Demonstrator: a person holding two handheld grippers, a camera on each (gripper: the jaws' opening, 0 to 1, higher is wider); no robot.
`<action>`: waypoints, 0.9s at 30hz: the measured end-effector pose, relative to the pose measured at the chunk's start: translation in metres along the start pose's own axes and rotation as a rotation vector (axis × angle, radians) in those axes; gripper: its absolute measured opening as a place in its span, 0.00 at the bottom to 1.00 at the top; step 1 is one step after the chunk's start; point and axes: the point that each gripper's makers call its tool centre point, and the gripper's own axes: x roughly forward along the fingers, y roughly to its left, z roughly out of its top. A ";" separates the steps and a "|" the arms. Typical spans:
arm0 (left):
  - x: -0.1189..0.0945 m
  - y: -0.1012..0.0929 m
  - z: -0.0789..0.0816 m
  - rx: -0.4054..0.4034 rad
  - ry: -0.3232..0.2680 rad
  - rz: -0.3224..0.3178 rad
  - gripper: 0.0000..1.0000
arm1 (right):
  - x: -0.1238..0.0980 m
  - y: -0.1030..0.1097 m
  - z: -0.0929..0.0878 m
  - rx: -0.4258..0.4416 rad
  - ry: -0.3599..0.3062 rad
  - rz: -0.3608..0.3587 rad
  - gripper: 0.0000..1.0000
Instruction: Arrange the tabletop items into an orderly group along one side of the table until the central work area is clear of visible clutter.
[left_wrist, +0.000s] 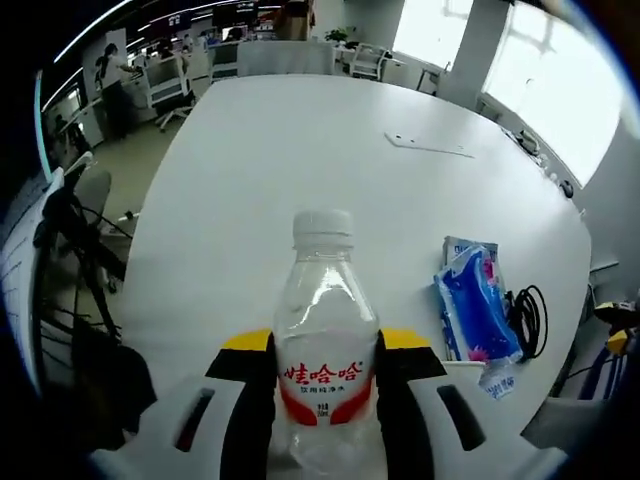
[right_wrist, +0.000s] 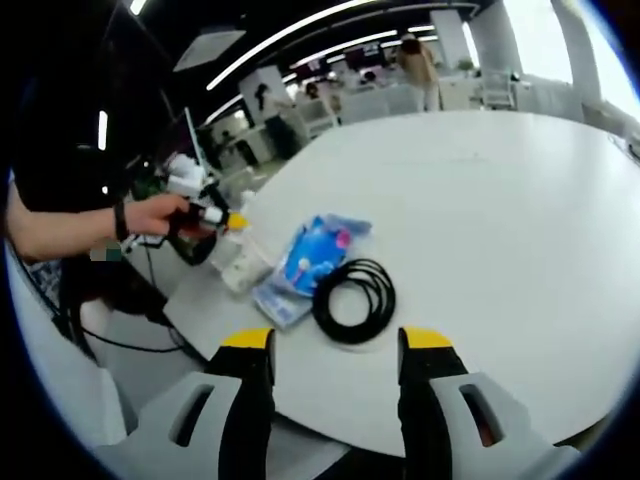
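The left gripper (left_wrist: 327, 385) is clamping its jaws on a clear plastic water bottle with a white cap and red label (left_wrist: 325, 345) above the white round counter (left_wrist: 300, 150). The right gripper (right_wrist: 336, 365) is hovering with jaws apart near a coiled black cable (right_wrist: 354, 300) touching a blue plastic packet (right_wrist: 305, 262).

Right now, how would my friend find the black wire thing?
Look at the big white table, near its edge. The black cable lies there coiled in a flat ring, right beside a blue packet. It is the one black, round, hollow thing.
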 end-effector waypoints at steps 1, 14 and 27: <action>-0.003 0.000 0.001 -0.005 -0.007 0.000 0.38 | 0.000 0.001 0.000 0.000 0.000 0.003 0.48; -0.029 0.000 -0.008 -0.003 -0.076 0.026 0.37 | 0.007 0.014 -0.003 -0.015 0.002 0.041 0.48; -0.051 -0.002 -0.023 -0.001 -0.114 0.058 0.37 | 0.010 0.015 -0.001 -0.018 -0.004 0.047 0.47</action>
